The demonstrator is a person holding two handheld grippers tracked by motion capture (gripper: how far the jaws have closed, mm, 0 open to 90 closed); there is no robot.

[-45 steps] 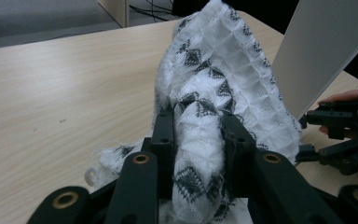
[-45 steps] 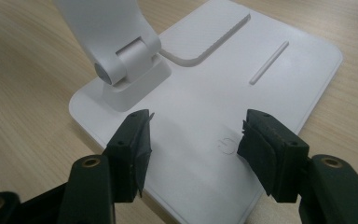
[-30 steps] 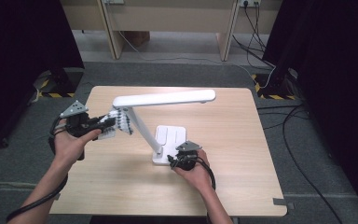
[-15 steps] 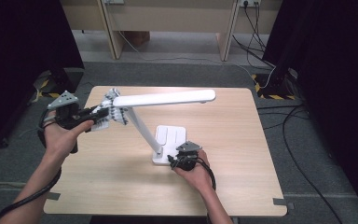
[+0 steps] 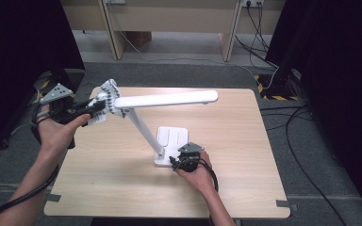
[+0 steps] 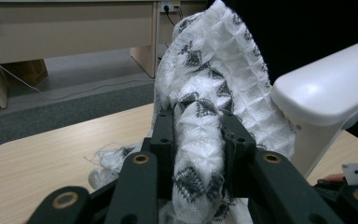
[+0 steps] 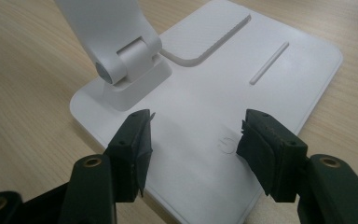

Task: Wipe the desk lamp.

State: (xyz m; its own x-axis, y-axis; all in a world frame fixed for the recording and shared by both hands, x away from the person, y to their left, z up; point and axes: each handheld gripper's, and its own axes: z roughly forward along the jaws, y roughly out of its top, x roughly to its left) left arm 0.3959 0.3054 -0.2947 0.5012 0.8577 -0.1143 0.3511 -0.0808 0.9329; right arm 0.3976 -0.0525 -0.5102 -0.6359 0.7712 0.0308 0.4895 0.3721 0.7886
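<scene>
I am clamping the cloth (image 6: 200,135) in my left gripper (image 5: 88,111), jaws shut tight on a bunched fold of it, and holding it against the near end of the lamp (image 5: 165,99) head, up at the far left of the surface (image 5: 245,188) (the white weave with dark diamonds is touching the head's rounded tip). My right gripper (image 7: 193,135) is hovering over the lamp's base (image 7: 279,79), jaws standing wide apart and gripping nothing, just beside the hinge.

Hidden and cut off
White patterned waffle-weave cloth (image 6: 200,140): lower end hidden behind jaws; white plastic desk lamp head (image 6: 328,88) cut off right.
</scene>
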